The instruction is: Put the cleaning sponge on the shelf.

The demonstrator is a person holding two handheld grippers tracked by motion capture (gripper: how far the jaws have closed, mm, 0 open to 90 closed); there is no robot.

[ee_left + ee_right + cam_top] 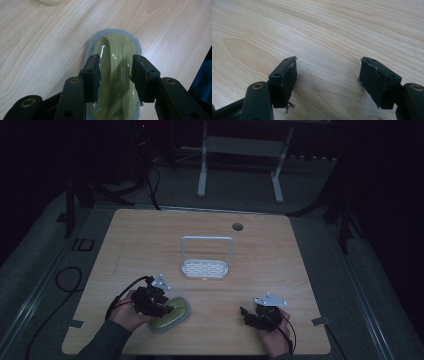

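Two hand-held grippers on the counter (280, 250) — left hand-held gripper (115, 72) wide, straddling the scrubber (117, 75) handle, long axis running straight ahead between jaws — right hand-held gripper (328, 77) wide, empty, well apart.

The wooden table (150, 235) carries a white wire rack (206, 268) and what looks like a scrubbing pad (172, 316).

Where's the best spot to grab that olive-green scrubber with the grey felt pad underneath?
Grip the raised handle ridge of the scrubber along its top, coming straight down from above. The ridge is narrow and stands proud of the flat grey pad, and the open left tongs already straddle it, one pad on each side.
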